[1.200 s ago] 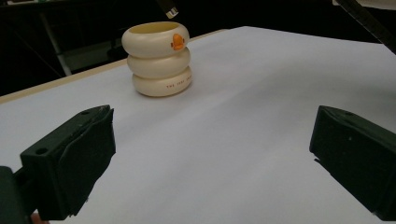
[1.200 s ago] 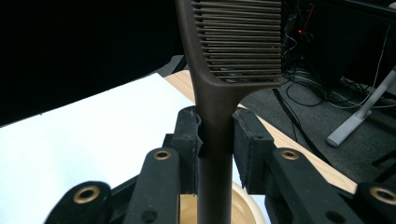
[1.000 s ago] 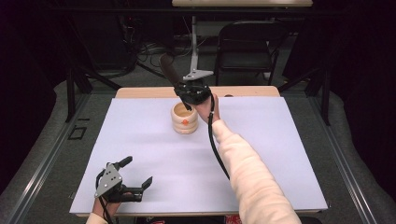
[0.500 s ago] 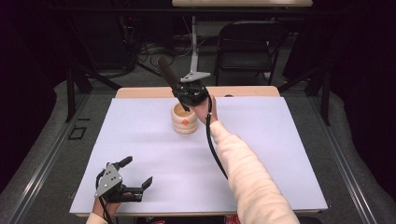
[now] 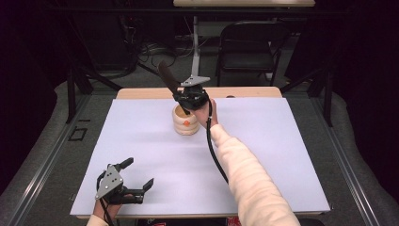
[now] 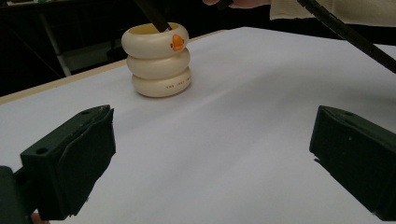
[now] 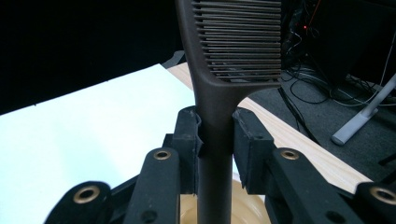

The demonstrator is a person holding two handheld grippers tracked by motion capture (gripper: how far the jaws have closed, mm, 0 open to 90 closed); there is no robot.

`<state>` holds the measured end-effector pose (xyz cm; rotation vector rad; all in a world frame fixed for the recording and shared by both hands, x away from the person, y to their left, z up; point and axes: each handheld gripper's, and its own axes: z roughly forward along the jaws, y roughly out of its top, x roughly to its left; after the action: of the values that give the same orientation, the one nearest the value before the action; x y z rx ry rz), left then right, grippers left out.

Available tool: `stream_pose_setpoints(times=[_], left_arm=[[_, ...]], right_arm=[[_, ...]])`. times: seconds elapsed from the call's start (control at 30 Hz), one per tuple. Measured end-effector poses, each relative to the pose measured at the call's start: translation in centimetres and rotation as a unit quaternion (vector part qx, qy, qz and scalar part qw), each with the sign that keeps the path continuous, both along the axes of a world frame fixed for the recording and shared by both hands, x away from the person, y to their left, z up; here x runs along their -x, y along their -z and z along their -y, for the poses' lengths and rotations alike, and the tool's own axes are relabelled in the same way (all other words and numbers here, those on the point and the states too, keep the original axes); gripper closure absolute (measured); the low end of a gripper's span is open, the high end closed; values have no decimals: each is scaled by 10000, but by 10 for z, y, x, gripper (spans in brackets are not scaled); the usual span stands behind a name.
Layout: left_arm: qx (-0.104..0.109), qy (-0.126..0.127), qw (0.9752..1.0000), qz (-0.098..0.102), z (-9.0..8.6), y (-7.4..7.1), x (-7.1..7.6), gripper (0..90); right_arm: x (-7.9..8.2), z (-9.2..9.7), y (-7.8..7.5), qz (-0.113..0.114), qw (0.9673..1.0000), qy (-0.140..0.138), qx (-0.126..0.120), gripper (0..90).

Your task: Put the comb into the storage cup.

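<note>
A dark brown comb (image 7: 219, 70) stands between the black jaws of my right gripper (image 7: 215, 135), which is shut on its handle. In the high view the comb (image 5: 167, 79) leans up and left from my right gripper (image 5: 187, 101), with its handle end down inside a cream ribbed cup (image 5: 186, 120) that carries an orange mark. The left gripper view shows the same cup (image 6: 158, 60) on the white sheet with the dark handle in its mouth. Near the table's front left edge my left gripper (image 5: 136, 176) rests open, with nothing between its jaws (image 6: 210, 154).
A white sheet (image 5: 282, 155) covers the table, with a wooden edge (image 5: 244, 92) at the back. A sleeved forearm (image 5: 249, 174) and a black cable (image 5: 214, 150) cross the right middle. A folding chair (image 5: 251, 44) and floor cables lie beyond the table.
The comb and my right gripper have shifted very little above the cup. My left gripper has kept still.
</note>
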<state>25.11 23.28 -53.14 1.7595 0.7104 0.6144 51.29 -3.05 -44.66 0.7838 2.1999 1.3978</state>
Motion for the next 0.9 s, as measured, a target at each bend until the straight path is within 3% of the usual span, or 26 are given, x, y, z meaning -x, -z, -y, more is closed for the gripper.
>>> stream_pose_setpoints(times=[0.9], left_arm=[[-14,-8,10000,-3,0,0,0,4]], right_arm=[[-1,1,19,-143,9998,-21,102,722]])
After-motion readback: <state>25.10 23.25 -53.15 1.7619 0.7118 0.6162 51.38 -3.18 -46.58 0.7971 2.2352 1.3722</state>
